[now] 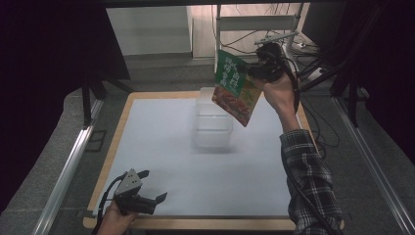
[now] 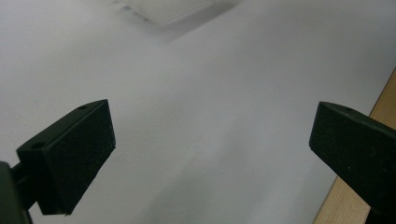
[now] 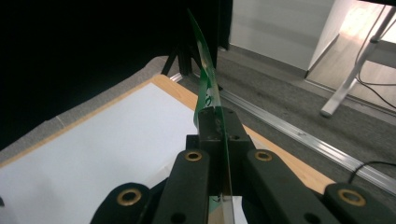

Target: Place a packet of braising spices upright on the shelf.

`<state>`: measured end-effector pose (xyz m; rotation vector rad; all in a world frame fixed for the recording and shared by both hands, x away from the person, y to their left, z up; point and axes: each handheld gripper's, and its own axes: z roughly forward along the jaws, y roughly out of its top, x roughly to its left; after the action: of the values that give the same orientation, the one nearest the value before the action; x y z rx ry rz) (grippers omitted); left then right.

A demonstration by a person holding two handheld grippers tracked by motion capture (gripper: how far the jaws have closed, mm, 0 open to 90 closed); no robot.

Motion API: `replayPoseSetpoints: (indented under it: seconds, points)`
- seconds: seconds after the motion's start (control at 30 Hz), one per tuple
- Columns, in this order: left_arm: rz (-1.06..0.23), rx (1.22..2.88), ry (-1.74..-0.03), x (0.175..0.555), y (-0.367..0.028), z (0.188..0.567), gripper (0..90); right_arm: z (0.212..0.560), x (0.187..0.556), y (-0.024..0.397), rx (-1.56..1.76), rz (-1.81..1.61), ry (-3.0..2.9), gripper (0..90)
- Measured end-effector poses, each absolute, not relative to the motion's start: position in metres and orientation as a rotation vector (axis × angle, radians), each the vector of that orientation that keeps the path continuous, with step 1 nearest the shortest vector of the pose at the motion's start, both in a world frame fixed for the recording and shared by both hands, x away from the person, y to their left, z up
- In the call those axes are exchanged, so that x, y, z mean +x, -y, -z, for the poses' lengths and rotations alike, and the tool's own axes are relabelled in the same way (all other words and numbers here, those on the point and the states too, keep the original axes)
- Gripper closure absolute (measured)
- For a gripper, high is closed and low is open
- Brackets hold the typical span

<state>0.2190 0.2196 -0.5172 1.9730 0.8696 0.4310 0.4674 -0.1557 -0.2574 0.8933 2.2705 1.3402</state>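
Packet (image 1: 236,88), green and printed with food, is clamped by its edge in the right gripper (image 1: 258,68) and held in the air above the clear plastic container (image 1: 212,122) on the white table (image 1: 186,161); the left gripper (image 1: 147,188) is held spread apart near the front edge, nothing between its jaws; cables (image 1: 313,73) are seen behind the table.
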Motion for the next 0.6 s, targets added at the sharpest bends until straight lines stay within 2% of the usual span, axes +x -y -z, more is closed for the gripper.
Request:
replayPoseSetpoints:
  seconds: [0.6]
  points:
    - [-0.414, 1.971, -0.848, 0.218, -0.221, 0.517, 1.0, 0.272, 0.508, 0.11, 0.856, -1.387, -2.266, 89.0]
